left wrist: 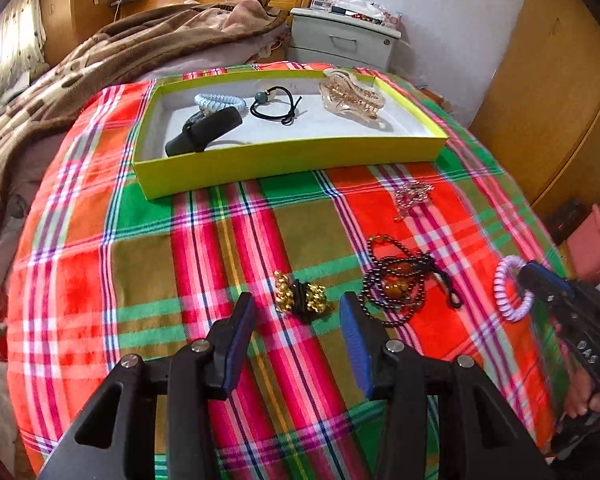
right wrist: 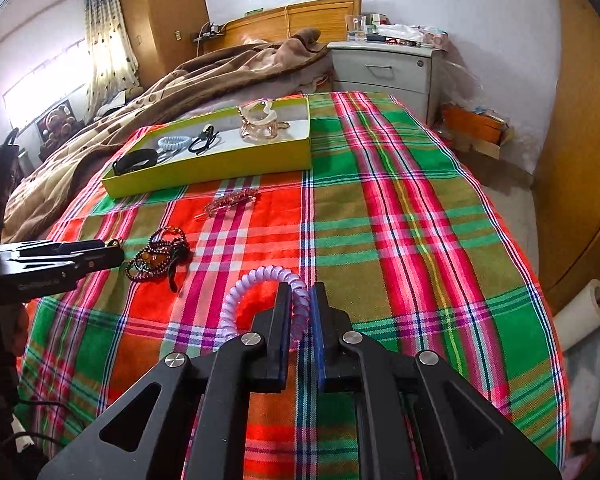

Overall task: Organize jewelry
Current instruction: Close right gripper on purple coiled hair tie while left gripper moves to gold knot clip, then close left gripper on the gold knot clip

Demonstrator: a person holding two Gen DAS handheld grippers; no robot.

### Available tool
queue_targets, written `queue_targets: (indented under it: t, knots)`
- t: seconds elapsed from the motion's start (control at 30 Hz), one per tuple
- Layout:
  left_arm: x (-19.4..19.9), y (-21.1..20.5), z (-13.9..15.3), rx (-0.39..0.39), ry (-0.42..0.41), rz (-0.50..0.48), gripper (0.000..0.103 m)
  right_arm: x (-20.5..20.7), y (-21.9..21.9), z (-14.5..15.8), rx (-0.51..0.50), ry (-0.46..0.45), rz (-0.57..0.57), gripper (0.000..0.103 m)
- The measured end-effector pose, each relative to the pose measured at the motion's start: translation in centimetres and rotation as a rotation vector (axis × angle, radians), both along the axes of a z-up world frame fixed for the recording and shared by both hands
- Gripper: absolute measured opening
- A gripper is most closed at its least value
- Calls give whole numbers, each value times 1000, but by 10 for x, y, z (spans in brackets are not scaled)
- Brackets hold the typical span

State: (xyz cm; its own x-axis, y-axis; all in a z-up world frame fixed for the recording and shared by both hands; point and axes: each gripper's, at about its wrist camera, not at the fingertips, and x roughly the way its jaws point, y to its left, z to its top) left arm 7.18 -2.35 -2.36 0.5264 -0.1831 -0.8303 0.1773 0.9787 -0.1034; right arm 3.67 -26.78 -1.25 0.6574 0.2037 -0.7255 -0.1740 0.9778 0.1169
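Observation:
A shallow yellow-green box point(left wrist: 284, 160) point(right wrist: 204, 170) lies on the plaid cloth and holds a black band, a pale blue coil tie, a black elastic and a clear claw clip point(left wrist: 350, 98). Loose on the cloth are a gold bead cluster point(left wrist: 302, 298), a dark bead necklace point(left wrist: 396, 280) point(right wrist: 158, 254) and a pink chain piece point(left wrist: 412, 194) point(right wrist: 230, 200). My left gripper point(left wrist: 298, 310) stands open just short of the gold cluster, nothing between its pads. My right gripper point(right wrist: 300, 300) point(left wrist: 540, 276) is shut on a lilac coil hair tie point(right wrist: 256, 280) point(left wrist: 504, 288).
The plaid cloth point(right wrist: 400, 220) covers a bed, with a brown blanket point(left wrist: 80, 76) heaped at the left. A grey nightstand point(left wrist: 344, 40) with clutter stands behind the box. Wooden wardrobe doors point(left wrist: 560, 100) line the right side. A paper roll point(right wrist: 580, 312) lies at the right edge.

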Motion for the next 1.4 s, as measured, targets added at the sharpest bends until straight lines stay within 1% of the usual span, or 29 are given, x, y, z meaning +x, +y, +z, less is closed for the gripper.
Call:
queue_targets:
  t: [0.1,0.23,0.3,0.43,0.53,0.8,1.07,1.3,1.4]
  knots:
    - [1,-4,-2,36,-18,6,46,0,0,0,-1,-3,-1,10]
    - [2,-5,-1,46,-21,7,45,2,-1,1,3,-2,0,10]
    - [2,-4,-1,44,-26,9,43,3,0,1,3,0,3,10]
    - [4,-2,-1,46,-29,12,29,5,2,1,2,2,3,10]
    - [4,0,-1,37,-30,10,27,6,3,1,4,1,0,10]
    - [6,7,1,8,-27,17,26,10,7,6,2,-12,-1,10]
    - [10,24,14,-37,-59,42,26,16,14,11,4,-22,4,10]
    - [23,41,30,-69,-98,76,26,28,26,18,11,-36,27,10]
    - [33,45,32,-79,-94,84,26,37,33,22,23,-42,40,10]
